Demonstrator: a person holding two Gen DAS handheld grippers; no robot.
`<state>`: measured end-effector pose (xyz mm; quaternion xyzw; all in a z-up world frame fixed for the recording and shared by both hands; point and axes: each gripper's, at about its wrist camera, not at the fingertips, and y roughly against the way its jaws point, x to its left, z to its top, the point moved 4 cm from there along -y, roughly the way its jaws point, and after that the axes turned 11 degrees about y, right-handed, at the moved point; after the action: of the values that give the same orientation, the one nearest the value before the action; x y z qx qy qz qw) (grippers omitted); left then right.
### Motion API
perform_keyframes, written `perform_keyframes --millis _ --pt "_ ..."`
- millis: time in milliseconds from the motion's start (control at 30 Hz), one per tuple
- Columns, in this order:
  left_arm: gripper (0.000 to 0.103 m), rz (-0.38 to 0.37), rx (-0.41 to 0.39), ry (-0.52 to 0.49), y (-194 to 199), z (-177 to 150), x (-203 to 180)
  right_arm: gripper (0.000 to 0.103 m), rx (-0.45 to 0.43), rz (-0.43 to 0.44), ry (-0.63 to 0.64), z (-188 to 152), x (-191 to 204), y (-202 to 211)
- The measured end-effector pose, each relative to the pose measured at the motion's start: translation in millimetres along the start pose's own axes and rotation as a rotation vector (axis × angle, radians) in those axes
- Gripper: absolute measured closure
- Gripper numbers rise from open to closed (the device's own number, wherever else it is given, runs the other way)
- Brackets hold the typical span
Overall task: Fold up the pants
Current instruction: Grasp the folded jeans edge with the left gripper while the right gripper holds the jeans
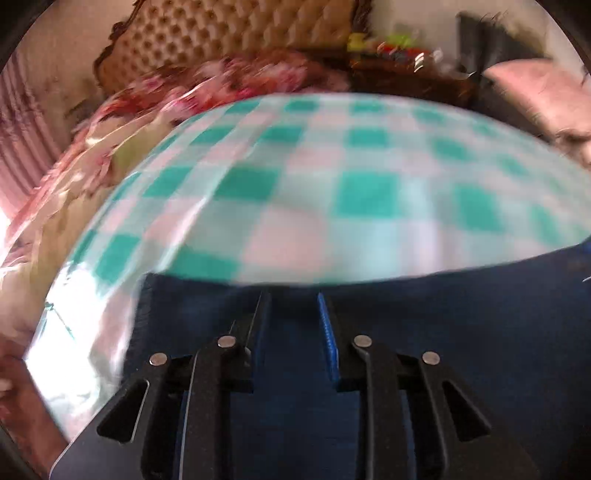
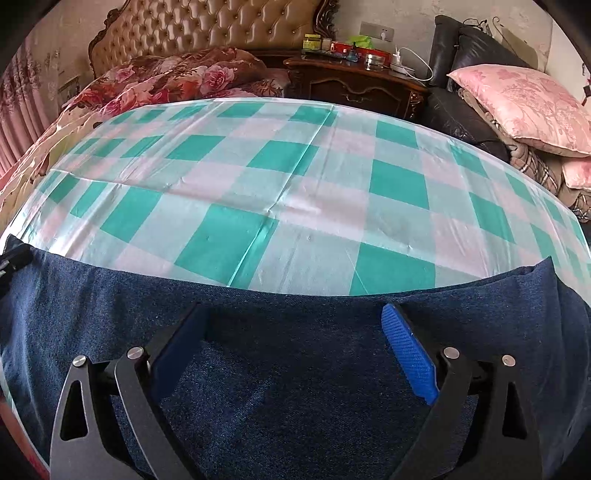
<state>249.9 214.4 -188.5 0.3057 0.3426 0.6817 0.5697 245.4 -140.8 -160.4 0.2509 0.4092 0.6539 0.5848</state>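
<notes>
- The left gripper (image 1: 291, 299) hovers low over the dark blue pants (image 1: 424, 314); its fingers stand a narrow gap apart with denim showing between them, and the blurred view does not let me tell whether any cloth is caught.
- In that same left wrist view the pants fill the lower half, lying on the green-and-white checked sheet (image 1: 295, 173), their far edge running across just ahead of the fingertips.
- Further left, a floral quilt (image 1: 122, 122) lies bunched beside the sheet, below a tufted headboard (image 1: 221, 33).
- The right gripper (image 2: 295, 314) is spread wide, both blue pads (image 2: 410, 354) well apart, with nothing between them but the denim lying below.
- From the right wrist the pants (image 2: 295, 369) stretch flat across the whole near edge of the checked sheet (image 2: 277, 184), their far hem forming one long line from left to right.
- Beyond the sheet stands a dark wooden nightstand (image 2: 354, 85) with small jars on top.
- At far right a pink pillow (image 2: 524, 103) rests against a black leather seat (image 2: 465, 122).
</notes>
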Motion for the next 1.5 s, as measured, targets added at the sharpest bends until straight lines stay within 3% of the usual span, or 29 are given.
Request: perform_keyframes --millis 33,133,233,333,400,433,533,600,767,867,1033,1300,1500 --pt "0.076 -0.015 -0.009 0.019 1 2 9 0.012 0.0 0.0 -0.001 0 -1 0" --pt "0.075 0.129 -0.059 0.069 8 12 51 0.011 0.0 0.001 -0.001 0 0 0" --pt "0.072 0.062 -0.084 0.287 34 14 109 0.009 0.002 0.005 -0.006 0 -1 0" --pt "0.072 -0.029 -0.111 0.449 61 -8 149 0.009 0.001 0.001 -0.006 1 -1 0" --pt "0.073 -0.106 -0.112 0.515 73 -28 161 0.023 -0.016 -0.03 0.03 3 6 8" --pt "0.073 -0.142 -0.114 0.535 80 -40 165 0.046 -0.039 -0.027 0.045 7 13 17" --pt "0.073 -0.238 -0.117 0.564 92 -67 159 0.053 -0.096 0.089 0.095 16 55 44" --pt "0.073 -0.271 -0.117 0.587 96 -79 154 0.06 -0.104 0.226 0.182 18 105 59" --pt "0.072 -0.238 -0.081 0.56 85 -94 143 0.06 -0.11 0.371 0.312 24 199 77" --pt "0.072 -0.228 -0.057 0.543 75 -99 139 0.068 -0.057 0.362 0.369 27 235 63" --pt "0.071 -0.249 -0.054 0.546 69 -98 140 0.069 0.027 0.275 0.385 24 243 33" --pt "0.071 -0.217 -0.06 0.501 65 -94 134 0.07 0.011 0.256 0.406 20 243 31" --pt "0.079 -0.206 -0.058 0.493 64 -93 136 0.07 0.01 0.252 0.403 20 244 31"
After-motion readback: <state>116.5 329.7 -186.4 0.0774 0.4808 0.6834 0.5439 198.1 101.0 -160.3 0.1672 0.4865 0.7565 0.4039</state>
